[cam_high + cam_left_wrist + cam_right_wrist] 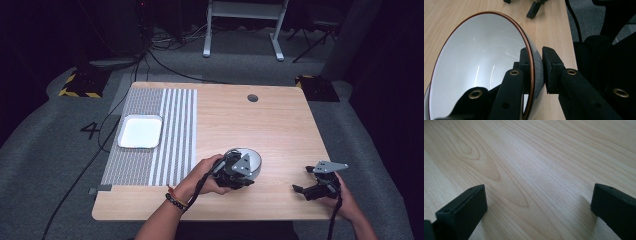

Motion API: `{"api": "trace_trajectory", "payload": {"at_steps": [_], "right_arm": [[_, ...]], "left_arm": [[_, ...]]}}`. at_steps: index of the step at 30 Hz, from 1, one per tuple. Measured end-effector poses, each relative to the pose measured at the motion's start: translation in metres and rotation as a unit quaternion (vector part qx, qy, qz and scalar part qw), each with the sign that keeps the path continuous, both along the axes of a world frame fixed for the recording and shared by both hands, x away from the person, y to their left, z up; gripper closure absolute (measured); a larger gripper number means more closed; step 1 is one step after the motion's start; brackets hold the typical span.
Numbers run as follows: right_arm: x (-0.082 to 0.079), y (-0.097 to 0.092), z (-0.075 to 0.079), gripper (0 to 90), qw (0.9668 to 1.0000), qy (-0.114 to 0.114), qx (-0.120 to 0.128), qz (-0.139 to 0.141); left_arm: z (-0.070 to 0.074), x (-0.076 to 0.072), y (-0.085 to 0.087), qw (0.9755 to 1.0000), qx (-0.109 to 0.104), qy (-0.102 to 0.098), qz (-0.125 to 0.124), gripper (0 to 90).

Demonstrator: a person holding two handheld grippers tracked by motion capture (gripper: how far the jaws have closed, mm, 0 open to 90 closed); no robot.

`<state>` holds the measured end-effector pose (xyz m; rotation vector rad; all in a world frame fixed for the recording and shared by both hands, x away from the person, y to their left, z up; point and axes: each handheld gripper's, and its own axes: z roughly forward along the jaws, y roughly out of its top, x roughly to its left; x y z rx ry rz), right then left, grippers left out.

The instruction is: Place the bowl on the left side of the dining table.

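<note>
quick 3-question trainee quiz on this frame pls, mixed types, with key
1. True or false: the left gripper is clamped on the rim of the white bowl.
2. The right gripper has its jaws: A) shut on the bowl B) open over bare table C) shut on the tray.
3. What lies under the white tray?

Key: 1 true; 2 B; 3 the striped placemat.

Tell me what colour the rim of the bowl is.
Reddish-brown, a thin line edging the white bowl; clearest in the left gripper view.
</note>
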<state>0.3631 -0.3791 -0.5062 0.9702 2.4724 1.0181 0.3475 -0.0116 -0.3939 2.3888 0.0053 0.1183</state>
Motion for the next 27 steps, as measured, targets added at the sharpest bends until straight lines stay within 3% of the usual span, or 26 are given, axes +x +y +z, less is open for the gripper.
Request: {"api": "trace_trajectory", "payload": {"at_steps": [11, 14, 17, 23, 27], "right_arm": [[0.0, 0.0, 0.0, 0.6, 1.0, 0.0, 0.0, 0.0], [0.0, 0.0, 0.0, 0.6, 1.0, 0.0, 0.0, 0.0], [0.0, 0.0, 0.0, 0.6, 1.0, 0.0, 0.0, 0.0], [0.0, 0.0, 0.0, 0.6, 1.0, 0.0, 0.0, 0.0], [0.0, 0.0, 0.0, 0.6, 1.0, 0.0, 0.0, 0.0]], "left_arm": [[0.01, -0.003, 0.009, 0.9996, -0.023, -0.011, 0.009, 78.7], [0.011, -0.004, 0.016, 0.9987, -0.043, -0.02, 0.019, 78.9], [0.011, -0.006, 0.022, 0.9979, -0.049, -0.027, 0.033, 78.9], [0.015, -0.008, 0.039, 0.9949, -0.085, -0.026, 0.048, 79.1], [0.02, -0.01, 0.048, 0.9936, -0.092, -0.031, 0.058, 79.1]]}}
